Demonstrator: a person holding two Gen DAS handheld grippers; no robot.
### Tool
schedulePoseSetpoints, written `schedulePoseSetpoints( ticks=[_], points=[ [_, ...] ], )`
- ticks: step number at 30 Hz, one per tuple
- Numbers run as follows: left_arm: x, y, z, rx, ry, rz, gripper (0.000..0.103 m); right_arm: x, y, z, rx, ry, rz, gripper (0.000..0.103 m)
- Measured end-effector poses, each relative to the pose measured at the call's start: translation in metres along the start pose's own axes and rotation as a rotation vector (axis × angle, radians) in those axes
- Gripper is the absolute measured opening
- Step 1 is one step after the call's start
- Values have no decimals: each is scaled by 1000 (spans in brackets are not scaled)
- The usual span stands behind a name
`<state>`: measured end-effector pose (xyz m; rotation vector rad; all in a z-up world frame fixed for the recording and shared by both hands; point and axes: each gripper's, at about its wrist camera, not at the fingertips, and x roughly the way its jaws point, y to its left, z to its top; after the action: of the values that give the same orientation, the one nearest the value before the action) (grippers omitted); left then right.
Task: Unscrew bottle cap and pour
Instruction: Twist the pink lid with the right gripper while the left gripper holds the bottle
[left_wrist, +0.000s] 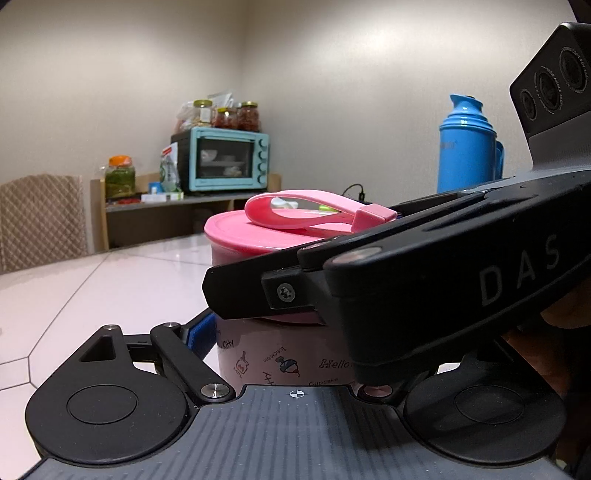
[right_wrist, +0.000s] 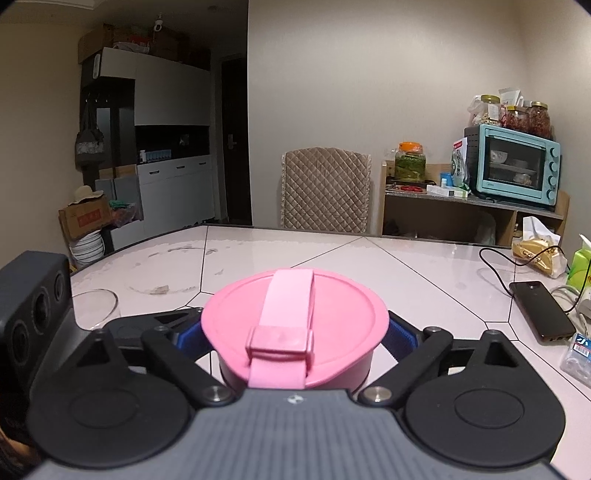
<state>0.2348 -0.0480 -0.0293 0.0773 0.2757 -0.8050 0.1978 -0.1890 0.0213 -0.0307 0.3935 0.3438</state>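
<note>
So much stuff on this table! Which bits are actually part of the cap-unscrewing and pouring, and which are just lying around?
Part of the job:
- pink cap with its strap
- bottle with cartoon print
- right gripper, fingers at either side of the cap
- left gripper, at the bottle body
- glass, probably the pouring target

Lying about:
- phone on a cable
- blue thermos
- toaster oven
- jars

There is one pink bottle (right_wrist: 295, 369) with one cap (right_wrist: 294, 325) and one strap (right_wrist: 290, 302). Two grippers are in view, the left (left_wrist: 280, 354) and the right (right_wrist: 295, 345). On the table (right_wrist: 258, 254) I count one glass (right_wrist: 94, 306), one phone (right_wrist: 541, 310) and one cable (right_wrist: 498, 266). There is one blue thermos (left_wrist: 467, 147), one chair (right_wrist: 325, 188) and one oven (right_wrist: 515, 164). Three jars (right_wrist: 539, 118) stand on the oven, and one green jar (right_wrist: 410, 160) stands beside it.
</note>
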Motion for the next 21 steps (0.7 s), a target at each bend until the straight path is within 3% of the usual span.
schedulePoseSetpoints(
  ticks=[9, 21],
  points=[
    [-1, 1, 0, -1, 0, -2, 90, 1, -1, 1, -23, 4, 22, 86],
    [-3, -5, -2, 1, 2, -1, 90, 3, -22, 3, -104, 7, 180, 85]
  ],
)
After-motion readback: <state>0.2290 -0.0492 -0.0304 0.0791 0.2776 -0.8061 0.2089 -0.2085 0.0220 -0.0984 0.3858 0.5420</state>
